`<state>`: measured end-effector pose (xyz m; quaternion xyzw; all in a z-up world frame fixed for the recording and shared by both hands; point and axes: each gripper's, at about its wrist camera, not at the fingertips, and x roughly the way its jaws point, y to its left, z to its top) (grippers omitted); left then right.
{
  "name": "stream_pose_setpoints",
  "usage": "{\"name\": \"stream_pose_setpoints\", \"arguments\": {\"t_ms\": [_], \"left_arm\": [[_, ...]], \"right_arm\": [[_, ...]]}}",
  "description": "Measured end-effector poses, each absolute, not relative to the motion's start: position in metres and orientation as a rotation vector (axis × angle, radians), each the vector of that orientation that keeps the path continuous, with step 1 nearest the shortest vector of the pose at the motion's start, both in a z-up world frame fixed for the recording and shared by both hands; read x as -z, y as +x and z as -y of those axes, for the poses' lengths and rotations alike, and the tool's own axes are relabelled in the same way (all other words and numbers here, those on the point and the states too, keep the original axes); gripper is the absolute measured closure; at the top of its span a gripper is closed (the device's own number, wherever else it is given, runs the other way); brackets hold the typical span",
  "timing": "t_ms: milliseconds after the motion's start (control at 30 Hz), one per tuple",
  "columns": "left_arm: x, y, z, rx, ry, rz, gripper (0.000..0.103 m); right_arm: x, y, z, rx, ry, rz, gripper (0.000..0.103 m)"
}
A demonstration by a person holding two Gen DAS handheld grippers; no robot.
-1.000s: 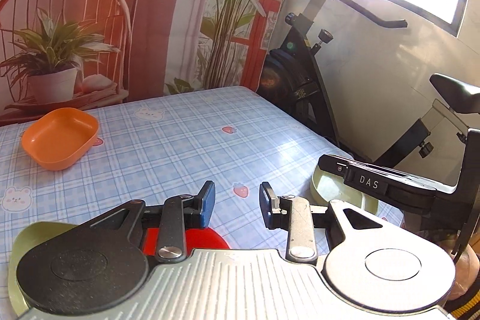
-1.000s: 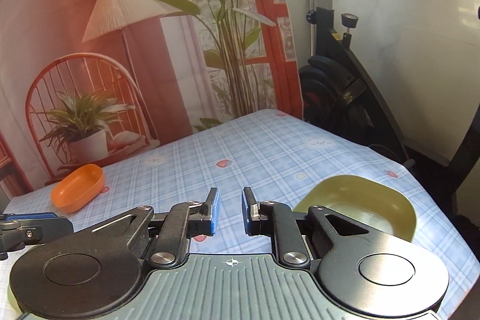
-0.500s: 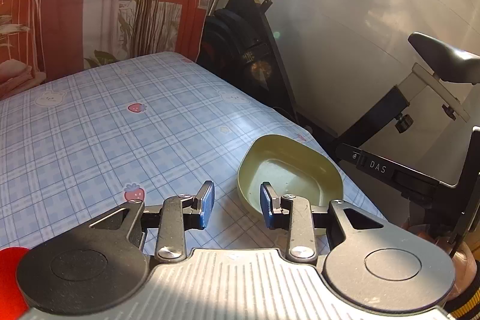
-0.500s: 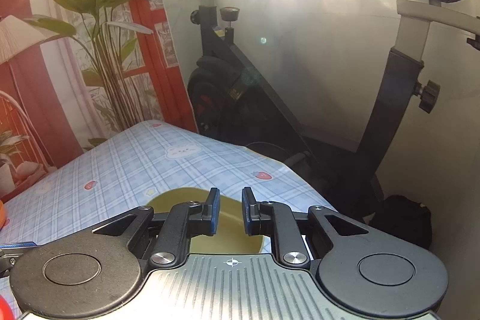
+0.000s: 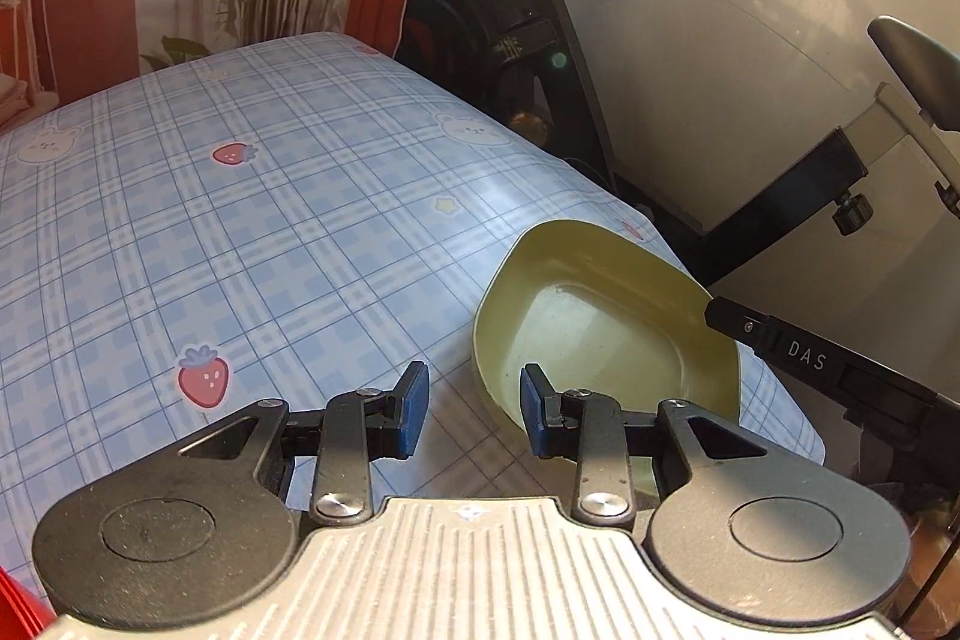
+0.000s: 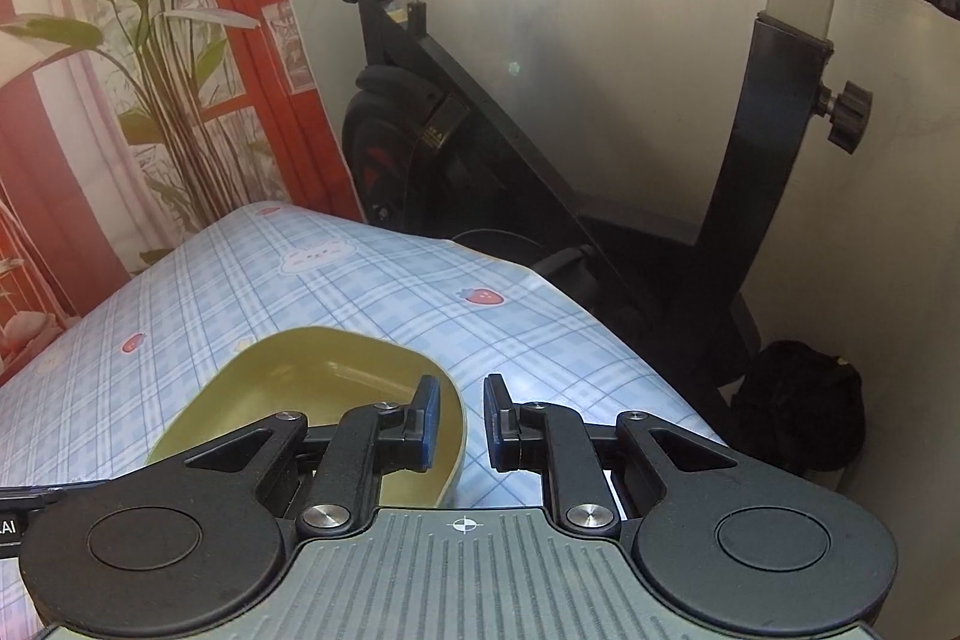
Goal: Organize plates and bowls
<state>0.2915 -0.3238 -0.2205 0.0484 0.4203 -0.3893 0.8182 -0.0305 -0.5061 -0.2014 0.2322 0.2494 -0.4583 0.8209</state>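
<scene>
Both claws are empty, left claw [image 5: 468,409] part-open, right claw [image 6: 462,421] narrowly open, straddling the green bowl [image 5: 606,322] rim near the bench [image 5: 240,232] edge; pinch rim squarely before lifting.

Surface: a table [image 5: 252,244] under a light-blue plaid cloth printed with strawberries, bunny faces and small stars.
On it: one olive-green bowl [image 5: 606,322], empty, resting upright.
Bowl's place: by the cloth's corner closest to the exercise bike [image 5: 528,16], just inside the table's edge on the bike's side.
</scene>
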Motion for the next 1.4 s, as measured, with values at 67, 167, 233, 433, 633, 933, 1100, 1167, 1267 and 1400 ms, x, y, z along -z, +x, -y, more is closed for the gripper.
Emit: {"name": "stream_pose_setpoints", "arguments": {"t_ms": [67, 167, 233, 433, 633, 933, 1100, 1167, 1267, 1400], "left_arm": [[0.223, 0.293, 0.324, 0.831, 0.102, -0.911, 0.068], [0.227, 0.293, 0.324, 0.848, 0.096, -0.914, 0.068], [0.230, 0.291, 0.326, 0.865, 0.096, -0.917, 0.071], [0.226, 0.283, 0.326, 0.886, 0.115, -0.887, 0.083], [0.208, 0.280, 0.307, 0.869, 0.088, -0.860, 0.083], [0.176, 0.271, 0.245, 0.784, 0.003, -0.804, 0.083], [0.157, 0.268, 0.207, 0.745, -0.040, -0.775, 0.083], [0.149, 0.264, 0.190, 0.728, -0.042, -0.749, 0.083], [0.139, 0.258, 0.160, 0.694, -0.070, -0.720, 0.083], [0.131, 0.252, 0.121, 0.636, -0.087, -0.717, 0.083]], "right_arm": [[0.204, -0.030, 0.507, 0.972, 0.505, -0.535, 0.089], [0.206, -0.030, 0.506, 0.958, 0.510, -0.539, 0.094], [0.206, -0.030, 0.505, 0.956, 0.511, -0.542, 0.095], [0.200, -0.029, 0.500, 0.943, 0.506, -0.539, 0.096], [0.181, -0.022, 0.488, 0.914, 0.485, -0.519, 0.096], [0.144, 0.010, 0.451, 0.803, 0.441, -0.490, 0.096], [0.124, 0.035, 0.423, 0.735, 0.411, -0.479, 0.096], [0.115, 0.046, 0.409, 0.701, 0.393, -0.476, 0.096], [0.108, 0.064, 0.387, 0.648, 0.373, -0.485, 0.096], [0.103, 0.091, 0.358, 0.577, 0.348, -0.510, 0.096]]}}
